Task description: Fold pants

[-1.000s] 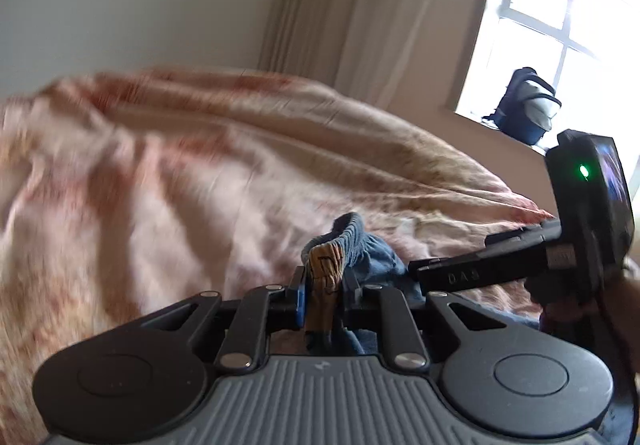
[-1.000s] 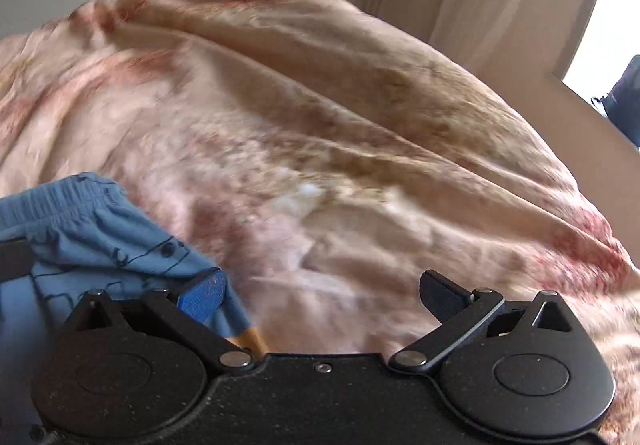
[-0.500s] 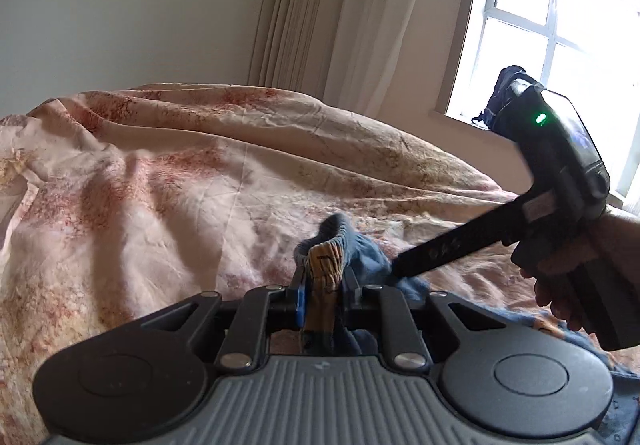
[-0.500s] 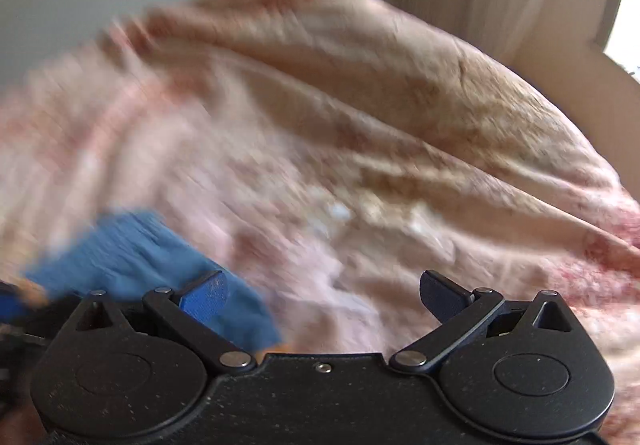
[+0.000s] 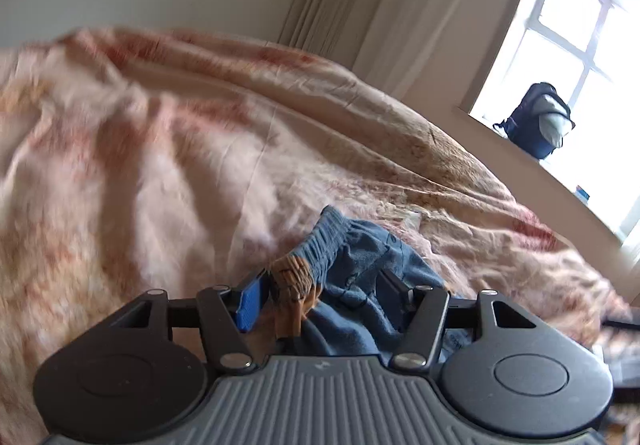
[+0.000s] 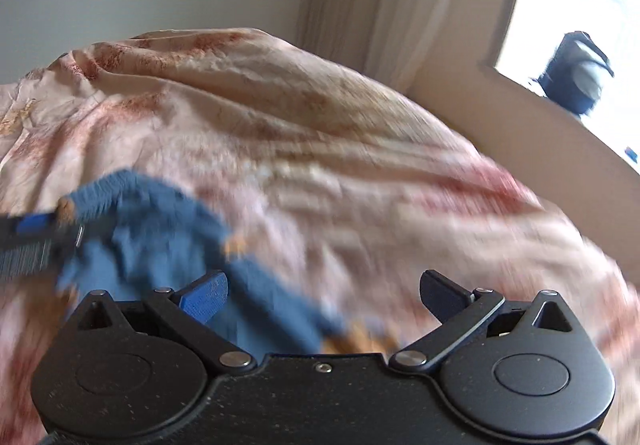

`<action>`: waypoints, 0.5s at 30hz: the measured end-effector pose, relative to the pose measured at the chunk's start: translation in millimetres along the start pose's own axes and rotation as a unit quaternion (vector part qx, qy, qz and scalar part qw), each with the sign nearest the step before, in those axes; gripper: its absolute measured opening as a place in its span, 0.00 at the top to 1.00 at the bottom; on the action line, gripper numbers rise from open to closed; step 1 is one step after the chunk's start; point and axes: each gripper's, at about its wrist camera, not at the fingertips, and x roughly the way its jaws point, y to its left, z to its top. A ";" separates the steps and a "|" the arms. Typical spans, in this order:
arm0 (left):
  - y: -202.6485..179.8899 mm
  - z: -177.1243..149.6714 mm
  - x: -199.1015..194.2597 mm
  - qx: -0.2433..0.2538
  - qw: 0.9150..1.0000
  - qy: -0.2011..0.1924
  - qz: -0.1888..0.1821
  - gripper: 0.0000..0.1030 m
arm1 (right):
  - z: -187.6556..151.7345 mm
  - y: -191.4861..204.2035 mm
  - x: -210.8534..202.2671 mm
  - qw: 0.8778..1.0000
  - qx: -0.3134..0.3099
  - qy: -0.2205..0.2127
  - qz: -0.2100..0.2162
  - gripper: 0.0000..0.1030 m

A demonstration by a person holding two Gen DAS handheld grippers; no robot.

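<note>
The left gripper [image 5: 320,295] has its two fingers spreading apart, with the bunched orange cuff [image 5: 294,285] and blue cloth of the pants [image 5: 360,265] lying between them; the blue pad on one side sits just beside the cuff, the other pad stands clear, so nothing looks pinched any more. The right gripper [image 6: 322,291] holds its fingers wide apart and grips nothing; blurred blue cloth and a bit of orange trim lie on the bed under and between them. Just beyond the left fingers, the elastic waistband [image 5: 320,235] of the pants lies gathered in a heap on top of the cuff, which suggests the legs have been brought up to the waist in at least one fold. In the right wrist view the pants [image 6: 160,229] stretch to the left, where the left gripper's tip shows at the frame edge. The bundle looks lumpy rather than flat, so smoothing or another fold likely remains. Further out, a rumpled pink and cream bedspread [image 5: 180,133] covers the bed. Beyond it hang pale curtains [image 5: 380,5], and a dark backpack [image 5: 540,121] sits on the sill of a bright window [image 5: 572,37].
</note>
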 end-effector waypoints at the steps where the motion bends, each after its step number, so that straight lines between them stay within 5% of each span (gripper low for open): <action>1: 7.8 1.0 3.5 -0.030 0.999 0.014 -0.011 0.38 | -12.3 -3.3 -8.9 1.000 0.011 0.005 -0.005 0.01; 4: 36.7 -1.0 20.1 -0.142 0.987 0.066 -0.045 0.38 | -49.9 -10.0 -34.0 0.999 0.044 0.018 -0.020 0.01; 8: 64.5 -7.5 26.0 -0.231 0.968 0.064 -0.070 0.39 | -88.1 -18.9 -58.6 0.995 0.087 0.025 -0.030 0.01; 15: 66.9 -9.5 28.7 -0.232 0.969 0.067 -0.058 0.58 | -117.8 -25.3 -64.6 0.993 0.110 0.024 -0.021 0.01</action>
